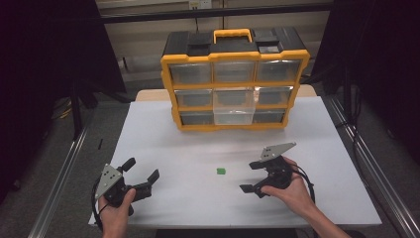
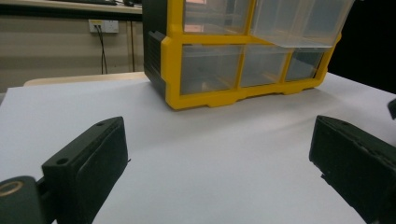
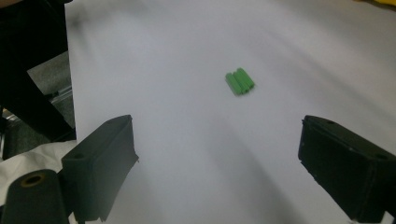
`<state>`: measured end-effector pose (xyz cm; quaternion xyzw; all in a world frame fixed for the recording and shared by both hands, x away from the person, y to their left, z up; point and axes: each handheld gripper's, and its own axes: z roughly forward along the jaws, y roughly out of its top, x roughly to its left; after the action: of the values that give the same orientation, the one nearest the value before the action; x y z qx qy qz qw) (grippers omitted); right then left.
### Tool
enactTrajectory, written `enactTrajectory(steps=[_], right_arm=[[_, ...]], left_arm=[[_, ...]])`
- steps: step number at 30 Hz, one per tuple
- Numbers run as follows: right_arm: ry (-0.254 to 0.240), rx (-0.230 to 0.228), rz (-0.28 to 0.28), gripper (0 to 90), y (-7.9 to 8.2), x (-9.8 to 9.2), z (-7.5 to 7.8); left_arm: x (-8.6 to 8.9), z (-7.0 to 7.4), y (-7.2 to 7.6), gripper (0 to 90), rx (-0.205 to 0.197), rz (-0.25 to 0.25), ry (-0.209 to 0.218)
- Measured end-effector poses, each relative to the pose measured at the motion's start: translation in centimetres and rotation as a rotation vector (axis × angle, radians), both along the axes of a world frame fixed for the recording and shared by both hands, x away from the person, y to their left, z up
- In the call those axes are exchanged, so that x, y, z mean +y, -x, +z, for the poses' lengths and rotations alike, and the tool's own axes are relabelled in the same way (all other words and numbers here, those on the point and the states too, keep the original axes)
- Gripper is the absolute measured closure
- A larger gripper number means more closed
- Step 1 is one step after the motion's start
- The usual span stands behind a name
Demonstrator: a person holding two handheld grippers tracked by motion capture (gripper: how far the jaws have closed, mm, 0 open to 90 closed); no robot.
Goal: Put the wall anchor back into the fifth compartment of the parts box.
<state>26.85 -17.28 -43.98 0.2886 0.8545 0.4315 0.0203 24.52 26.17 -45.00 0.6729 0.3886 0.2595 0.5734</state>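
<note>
One drawer cabinet point(image 1: 235, 79), one green block point(image 1: 221, 171), two tongs point(image 1: 141, 173).

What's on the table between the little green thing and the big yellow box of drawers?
Nothing: in the high view, bare white table runs from the green piece to the yellow drawer box.

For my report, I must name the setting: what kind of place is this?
Probably a lab or workshop bench set up for recording: a white table inside dark curtains, a yellow drawer organizer, and a wall socket behind.

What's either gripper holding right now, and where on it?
Nothing. The left gripper and the right gripper both stand open with empty jaws; the green piece lies untouched on the table between them.
</note>
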Motion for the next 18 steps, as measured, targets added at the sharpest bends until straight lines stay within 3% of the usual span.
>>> enactTrajectory(steps=[5, 7, 8, 9, 11, 18], right_arm=[[0.011, 0.003, 0.054, 14.5, -1.5, 1.8, 0.7], [0.026, -0.001, 0.072, 14.8, -2.2, 2.7, 1.0], [0.026, -0.001, 0.072, 14.8, -2.2, 2.7, 1.0], [0.029, -0.003, 0.082, 15.6, -2.4, 3.0, 1.0], [0.03, 0.002, 0.098, 17.4, -2.8, 3.6, 1.2], [0.109, 0.034, 0.195, 25.0, -4.0, 5.7, 1.0]], left_arm=[[-0.2, 0.0, 0.0, 4.5, -0.005, -0.017, -0.007], [-0.4, -0.1, 0.0, 4.5, -0.001, -0.002, 0.018], [-0.1, 0.0, 0.0, 4.5, 0.0, -0.016, -0.022], [-0.2, -0.1, -0.1, 4.5, 0.002, -0.013, 0.003], [-0.1, 0.0, 0.0, 4.5, 0.0, -0.007, -0.005], [0.1, 0.1, 0.0, 4.5, 0.003, -0.015, -0.004]])
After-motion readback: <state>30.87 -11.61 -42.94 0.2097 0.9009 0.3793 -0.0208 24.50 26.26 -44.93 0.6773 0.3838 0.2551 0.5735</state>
